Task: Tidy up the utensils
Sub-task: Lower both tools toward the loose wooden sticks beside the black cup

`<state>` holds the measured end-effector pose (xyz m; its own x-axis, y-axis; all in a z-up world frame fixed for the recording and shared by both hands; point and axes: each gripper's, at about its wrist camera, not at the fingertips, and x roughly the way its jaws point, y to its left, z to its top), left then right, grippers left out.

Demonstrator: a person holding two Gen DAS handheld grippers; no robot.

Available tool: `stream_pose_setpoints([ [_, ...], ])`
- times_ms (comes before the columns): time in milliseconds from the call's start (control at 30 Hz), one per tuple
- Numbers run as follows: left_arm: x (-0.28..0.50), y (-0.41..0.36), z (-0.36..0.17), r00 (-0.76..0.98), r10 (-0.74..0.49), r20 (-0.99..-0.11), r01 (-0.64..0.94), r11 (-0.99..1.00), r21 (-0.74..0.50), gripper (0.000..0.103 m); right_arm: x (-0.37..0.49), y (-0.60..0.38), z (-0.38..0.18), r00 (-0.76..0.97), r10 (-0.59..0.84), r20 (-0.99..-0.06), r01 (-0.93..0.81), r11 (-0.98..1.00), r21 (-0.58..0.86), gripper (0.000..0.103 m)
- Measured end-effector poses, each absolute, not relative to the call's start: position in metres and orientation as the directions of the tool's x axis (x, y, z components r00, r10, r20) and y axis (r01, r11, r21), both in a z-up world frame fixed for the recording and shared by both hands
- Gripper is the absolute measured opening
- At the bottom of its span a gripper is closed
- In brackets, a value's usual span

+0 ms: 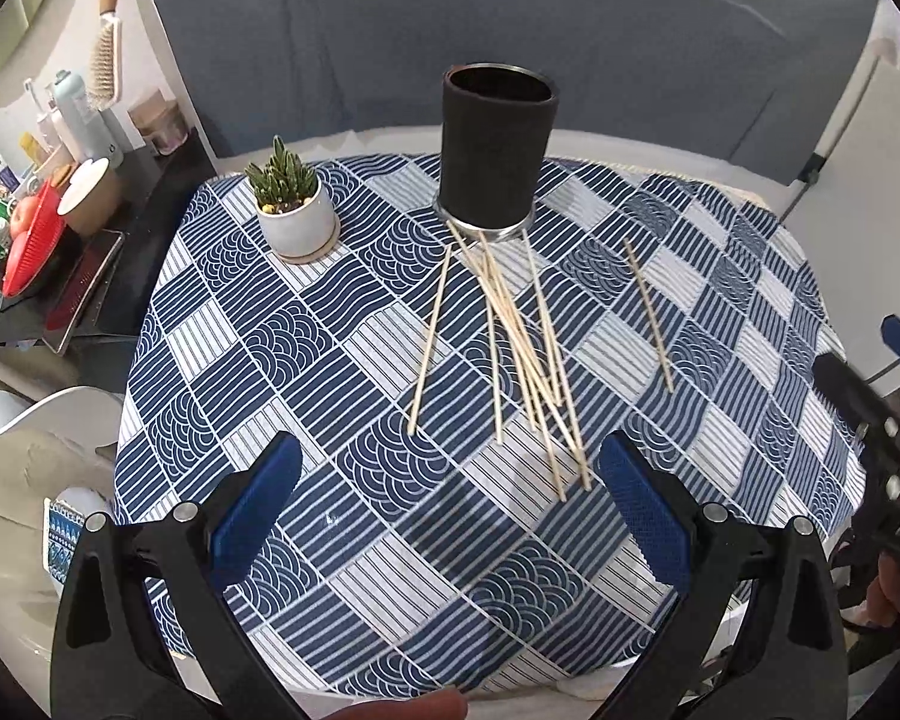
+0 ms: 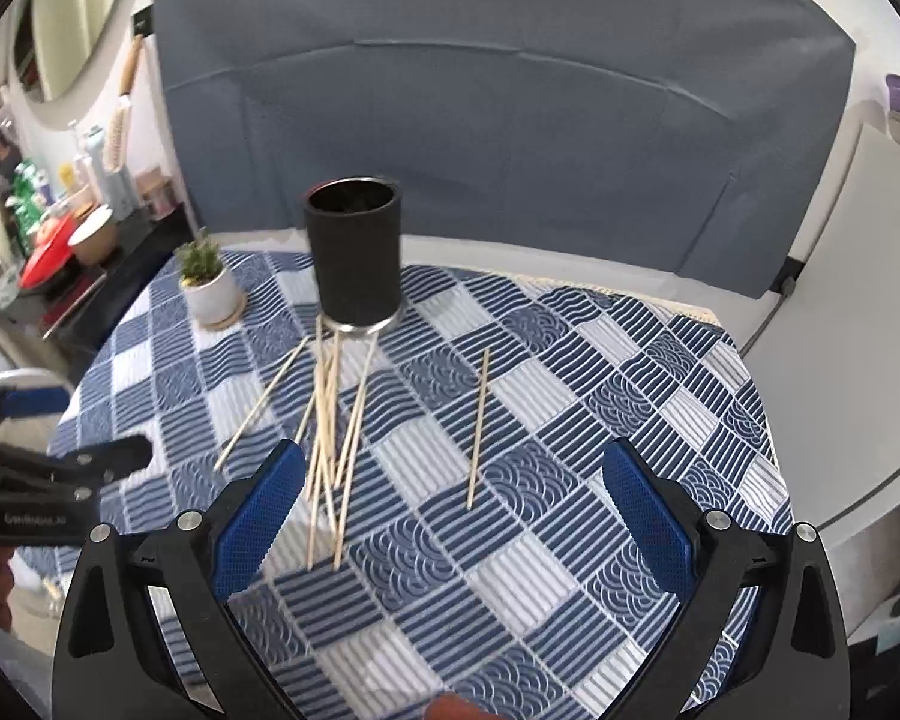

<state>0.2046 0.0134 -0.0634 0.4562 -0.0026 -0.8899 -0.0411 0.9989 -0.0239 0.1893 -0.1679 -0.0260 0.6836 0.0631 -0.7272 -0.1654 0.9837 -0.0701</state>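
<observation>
We see a loose pile of wooden skewers (image 1: pixel 510 354) fanned on the blue patterned tablecloth (image 1: pixel 342 546), their far tips touching the base of the upright black holder (image 1: pixel 495 150) at 12 o'clock. One stray skewer (image 1: pixel 648 315) lies apart at 2 o'clock. A potted succulent (image 1: pixel 291 204) sits at 10 o'clock. Our left gripper (image 1: pixel 450 480) and right gripper (image 2: pixel 450 480) both hover with fingers spread wide, holding nothing.
</observation>
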Motion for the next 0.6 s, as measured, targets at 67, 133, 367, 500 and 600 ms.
stream_pose_setpoints([
  [67,0.213,0.015,-0.069,0.440,-0.004,-0.898,-0.036,0.999,-0.022,0.097,0.203,-0.168,-0.031,0.676,0.054,-0.735,-0.155,0.986,-0.069,0.095],
  [133,0.224,0.018,-0.077,0.422,-0.014,-0.906,-0.035,0.999,-0.032,0.097,0.216,-0.167,-0.037,0.666,0.049,-0.745,-0.145,0.987,-0.065,0.095],
  [367,0.257,0.025,-0.103,0.356,-0.046,-0.933,-0.014,0.998,-0.054,0.097,0.259,-0.164,-0.067,0.598,0.039,-0.801,-0.146,0.987,-0.061,0.095],
  [500,0.277,0.028,-0.118,0.329,-0.051,-0.943,-0.004,0.998,-0.056,0.097,0.289,-0.170,-0.090,0.520,0.043,-0.853,-0.104,0.994,-0.013,0.095],
  [600,0.289,0.030,-0.128,0.308,-0.050,-0.950,0.003,0.999,-0.052,0.097,0.307,-0.174,-0.104,0.482,0.049,-0.875,-0.079,0.997,0.013,0.095],
])
